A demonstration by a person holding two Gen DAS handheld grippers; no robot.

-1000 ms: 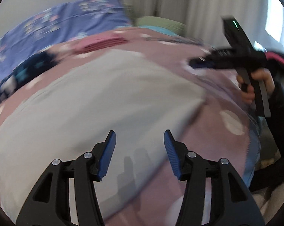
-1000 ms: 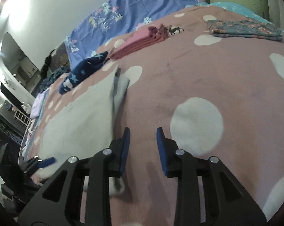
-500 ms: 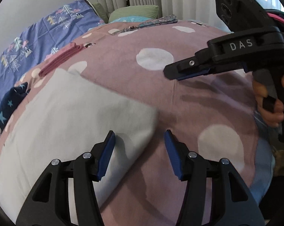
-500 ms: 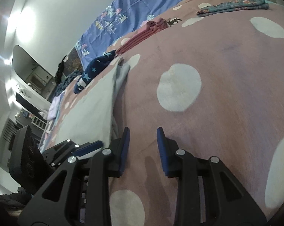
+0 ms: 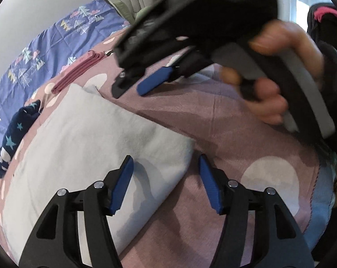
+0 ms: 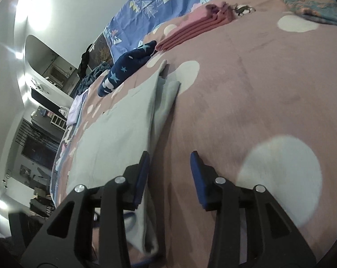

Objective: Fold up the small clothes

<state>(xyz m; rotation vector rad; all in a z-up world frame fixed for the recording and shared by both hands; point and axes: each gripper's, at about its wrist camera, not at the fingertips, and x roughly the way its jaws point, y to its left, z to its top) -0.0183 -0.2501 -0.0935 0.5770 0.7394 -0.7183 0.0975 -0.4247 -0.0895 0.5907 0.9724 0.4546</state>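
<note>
A pale grey soft cloth garment point(image 5: 86, 147) lies flat on the pink blanket with white dots point(image 5: 235, 125), partly folded. It looks light and floppy, so it will bend and sag when lifted. A good place to grab is the thick folded corner near the left gripper point(image 5: 166, 178), or along the doubled edge point(image 6: 161, 102) by the right gripper point(image 6: 169, 174).

Both grippers are spread apart and hold nothing. The left one sits over the corner. The right one has one finger over the cloth edge.

Farther back are a folded pink cloth stack point(image 6: 197, 28) and a dark blue piece with stars point(image 6: 126, 65).

I can read no words or labels here
</note>
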